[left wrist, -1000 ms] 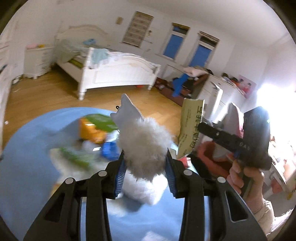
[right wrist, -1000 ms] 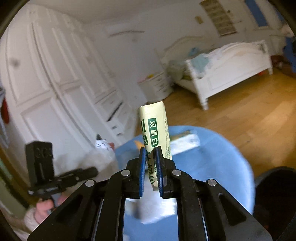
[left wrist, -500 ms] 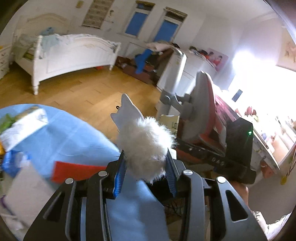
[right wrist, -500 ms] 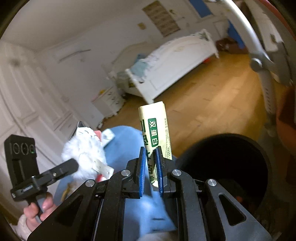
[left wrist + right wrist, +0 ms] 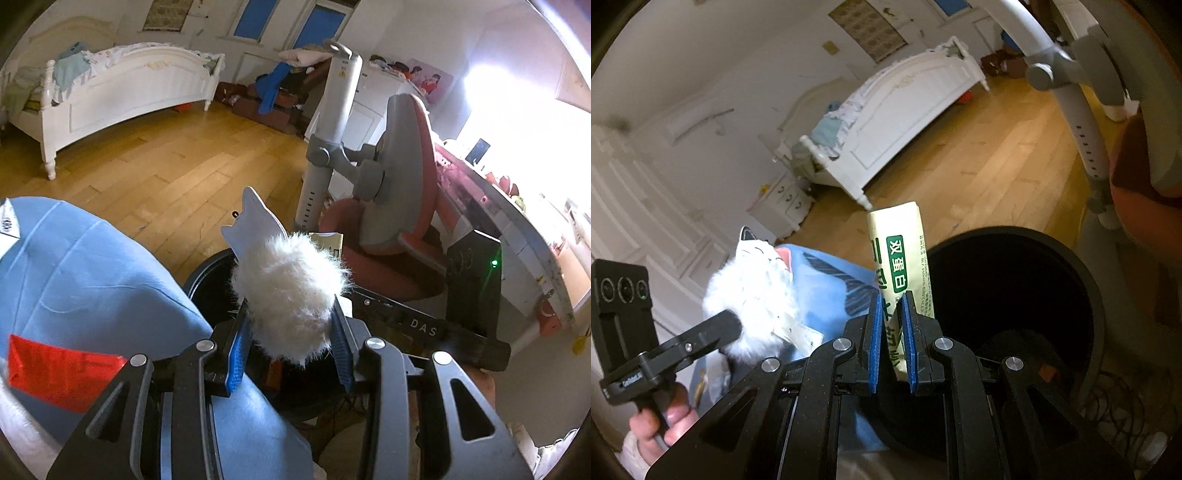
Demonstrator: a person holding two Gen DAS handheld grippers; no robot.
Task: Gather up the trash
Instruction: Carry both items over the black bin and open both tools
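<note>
My left gripper (image 5: 291,332) is shut on a fluffy white cat toy (image 5: 290,291) with a flat cat-head tag, held over the rim of a black trash bin (image 5: 207,275). The toy also shows in the right wrist view (image 5: 757,291). My right gripper (image 5: 892,325) is shut on a yellow-green snack wrapper (image 5: 903,258) with green lettering, held upright at the near rim of the same bin (image 5: 1034,295). The bin is dark inside with some contents at the bottom. The right gripper's body (image 5: 461,317) crosses the left wrist view just right of the toy.
A blue cloth surface (image 5: 74,280) with a red paper (image 5: 55,369) lies at the left of the bin. A red-and-grey chair (image 5: 399,192) stands right behind the bin. A white bed (image 5: 122,92) stands across the wooden floor (image 5: 155,162).
Both grippers have swung from the blue cloth toward the black bin. The bin now fills more of the right wrist view. Both keep their hold.
</note>
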